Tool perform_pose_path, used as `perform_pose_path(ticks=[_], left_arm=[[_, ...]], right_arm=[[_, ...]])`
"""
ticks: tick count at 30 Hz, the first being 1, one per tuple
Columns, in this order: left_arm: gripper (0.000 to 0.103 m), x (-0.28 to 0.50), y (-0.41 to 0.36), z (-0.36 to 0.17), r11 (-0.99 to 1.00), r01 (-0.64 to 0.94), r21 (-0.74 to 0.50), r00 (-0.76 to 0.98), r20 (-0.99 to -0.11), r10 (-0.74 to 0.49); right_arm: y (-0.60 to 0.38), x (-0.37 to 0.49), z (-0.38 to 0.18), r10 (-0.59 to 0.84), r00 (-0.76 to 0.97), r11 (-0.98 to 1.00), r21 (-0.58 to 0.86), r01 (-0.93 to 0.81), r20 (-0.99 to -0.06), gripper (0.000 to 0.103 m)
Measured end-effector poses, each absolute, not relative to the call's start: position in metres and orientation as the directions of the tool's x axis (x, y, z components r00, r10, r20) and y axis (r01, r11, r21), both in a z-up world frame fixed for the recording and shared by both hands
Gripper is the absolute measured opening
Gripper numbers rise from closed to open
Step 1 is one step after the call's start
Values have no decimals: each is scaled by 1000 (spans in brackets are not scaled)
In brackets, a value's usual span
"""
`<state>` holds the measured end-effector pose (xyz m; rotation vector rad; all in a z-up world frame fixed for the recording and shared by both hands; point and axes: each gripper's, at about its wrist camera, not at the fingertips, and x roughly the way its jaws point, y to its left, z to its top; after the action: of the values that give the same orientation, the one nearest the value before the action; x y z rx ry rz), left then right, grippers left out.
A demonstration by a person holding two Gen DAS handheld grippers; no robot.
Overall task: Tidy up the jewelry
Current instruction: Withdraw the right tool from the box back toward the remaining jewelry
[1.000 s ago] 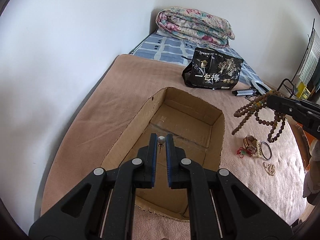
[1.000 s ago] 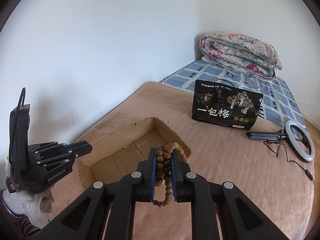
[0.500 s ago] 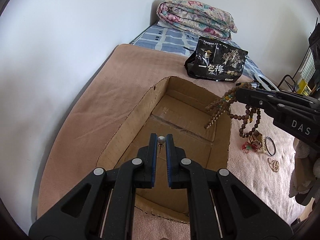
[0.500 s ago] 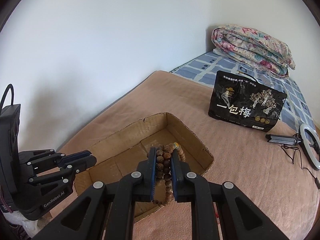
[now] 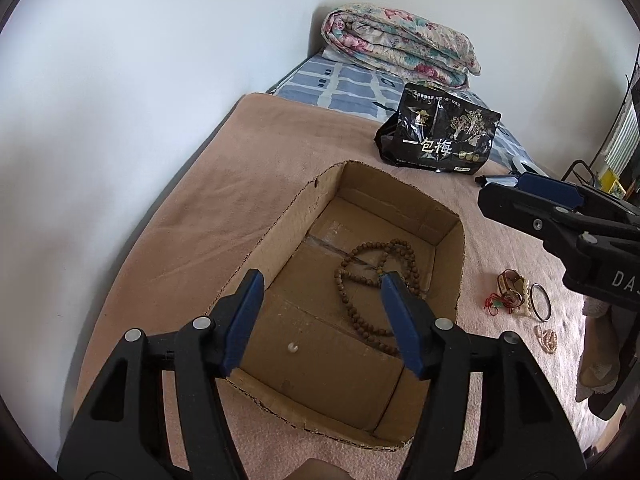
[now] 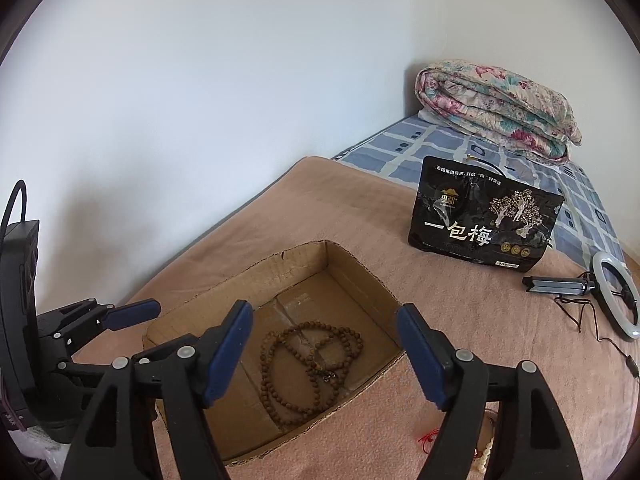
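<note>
Both grippers hover over cardboard box (image 5: 256, 252). Left gripper (image 5: 322, 320) spread wide, empty; right gripper (image 6: 324, 344) likewise. Wooden bead strand (image 5: 376, 280) coiled limp on box floor, small pearl stud (image 5: 292, 347) alongside. Remaining jewelry pile (image 5: 516, 294) on blanket (image 5: 168, 240) just right of box: light, floppy, tangle-prone; pinch bangle rim or bead cluster.

Left hand-held gripper (image 5: 322, 322): jaws spread wide, nothing between the pads, tilted downward. Right hand-held gripper (image 6: 324, 354): jaws likewise wide apart, empty, tilted downward.

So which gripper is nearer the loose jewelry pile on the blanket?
Right. The right gripper hangs just above the jewelry pile beside the cardboard box; the left gripper is over the box interior.
</note>
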<state>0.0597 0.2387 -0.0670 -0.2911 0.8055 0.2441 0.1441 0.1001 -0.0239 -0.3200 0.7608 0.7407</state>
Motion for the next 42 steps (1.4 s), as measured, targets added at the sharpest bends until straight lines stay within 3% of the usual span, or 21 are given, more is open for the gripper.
perform_pose_path(ticks=[8, 22, 26, 42], left_arm=[[63, 58, 234, -64, 935, -323, -145, 676, -727, 121], [63, 62, 196, -46, 961, -255, -102, 725, -678, 120], [63, 65, 179, -41, 971, -213, -105, 746, -659, 92], [63, 77, 119, -35, 990, -59, -129, 760, -649, -40]], right_arm=[[87, 141, -18, 462, 529, 739, -20, -673, -712, 91], [28, 133, 8, 430, 587, 785, -37, -618, -686, 94], [-4, 134, 16, 415, 620, 820, -22, -572, -666, 98], [-116, 135, 27, 272, 702, 901, -82, -427, -658, 102]])
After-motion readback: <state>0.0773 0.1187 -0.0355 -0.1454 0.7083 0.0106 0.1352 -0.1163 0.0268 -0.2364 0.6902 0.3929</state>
